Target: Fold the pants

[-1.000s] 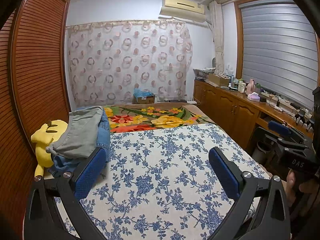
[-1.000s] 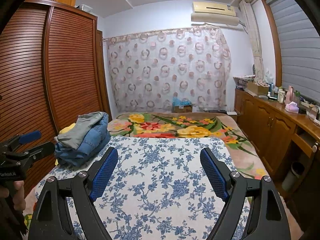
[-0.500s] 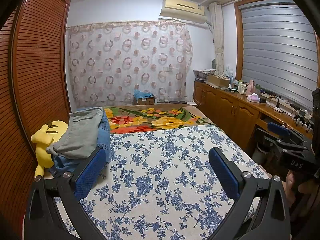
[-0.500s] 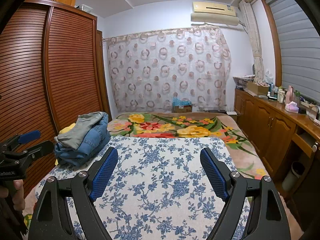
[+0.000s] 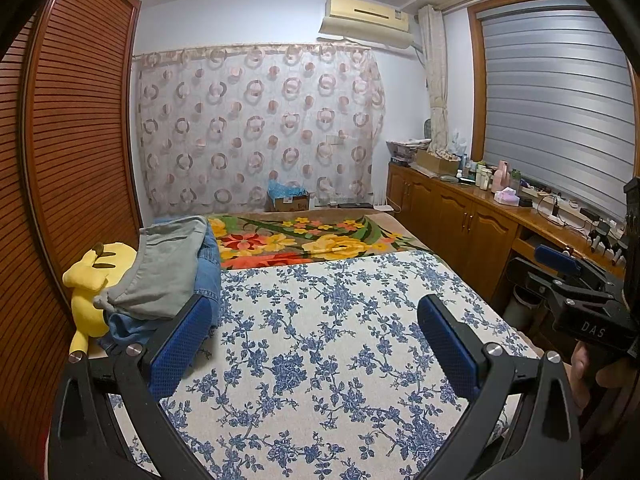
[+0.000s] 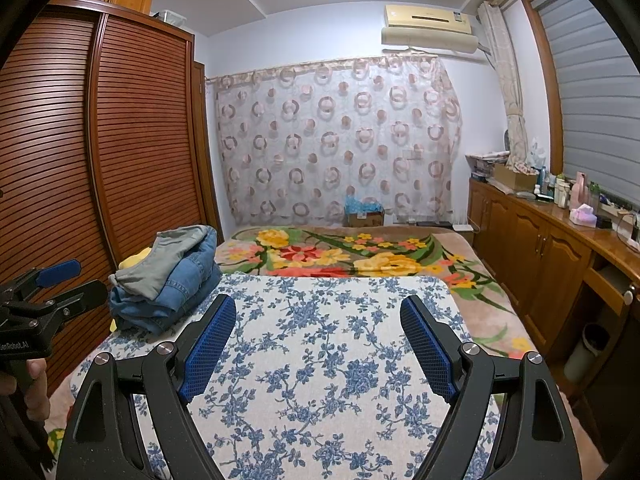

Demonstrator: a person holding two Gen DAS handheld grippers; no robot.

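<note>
Nearest the viewer, the left tool [image 5: 316,332] hangs over the near end of the bed [image 5: 328,344], its blue-padded jaws spread wide with nothing between them but the blue-and-white floral sheet [image 5: 320,360] below. The right tool [image 6: 318,336] is likewise held over the bed's near end, jaws standing wide apart and empty. In the left wrist view the right tool appears at the right edge of the frame, beyond the bed's right side, with part of a hand [image 5: 592,376] gripping its handle; in the right wrist view the left tool shows at the left edge, off the bed's left side, with fingers [image 6: 28,388] around its grip.

The pants [image 6: 168,276] lie in a heaped pile at the left edge of the bed, about midway along it: a grey pair [image 5: 168,268] draped on top of blue denim jeans [image 6: 188,284]. Neither tool touches the pile. A yellow plush toy [image 5: 96,280] lies just beside the pile, between it and the slatted wooden wardrobe [image 6: 92,152] along the left side.

Beyond the sheet, a flowered blanket [image 6: 340,256] covers the far end of the bed. A cardboard box [image 6: 365,216] stands past the far edge, before a circle-patterned curtain [image 6: 336,140]. A wooden cabinet [image 6: 532,256] with bottles lines the right wall under a shuttered window [image 5: 556,116]; an air conditioner [image 6: 428,28] hangs above the curtain.
</note>
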